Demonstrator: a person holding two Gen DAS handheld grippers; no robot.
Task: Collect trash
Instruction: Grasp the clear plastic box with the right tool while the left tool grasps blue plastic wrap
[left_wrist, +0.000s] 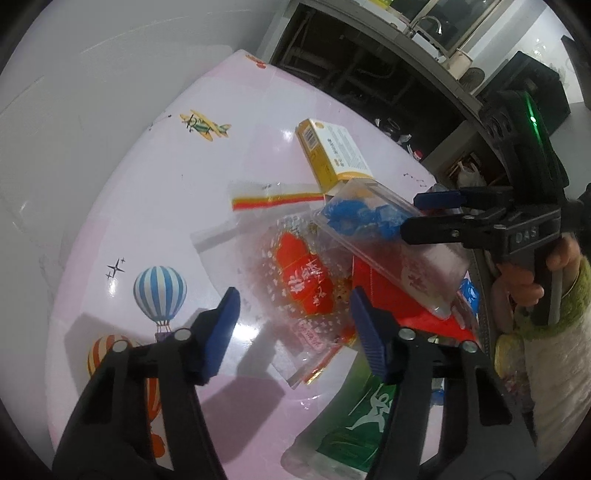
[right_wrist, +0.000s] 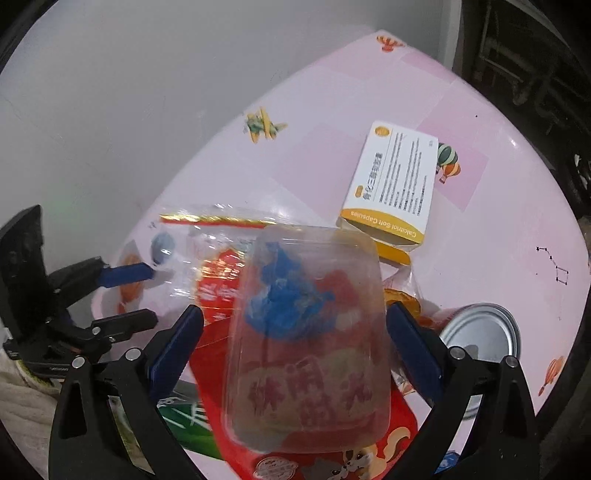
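Left wrist view: trash is heaped on the near right part of the pink cartoon-print table (left_wrist: 147, 184), so both tools work one pile; left tool (left_wrist: 295, 332) is released, jaws part open, straddling a clear cellophane bag with red print (left_wrist: 306, 280) that lies flat on the table; no pad presses it, probably lined up to pinch it.

Right tool (left_wrist: 410, 216) comes in from the right, held by a hand (left_wrist: 524, 280) in a green-cream sleeve; its fingers flank a clear plastic tray (left_wrist: 388, 236) holding blue scraps; the tray lies tilted on a red packet (left_wrist: 406, 314), which is likely why it looks raised.

Right wrist view adds: right tool's jaws are wide, the tray sits between them with a gap on the left pad's side, so released, not yet grasping; also a silver tin can (right_wrist: 480, 332) beside the right finger, unseen from the left wrist; carton print reads Calcitriol Soft Capsules (right_wrist: 391, 188), its flap open, lying apart beyond the pile.

Only the left wrist view shows the hand, the kitchen counter (left_wrist: 424, 66) and most of a green packet (left_wrist: 365, 417) at the table's edge.
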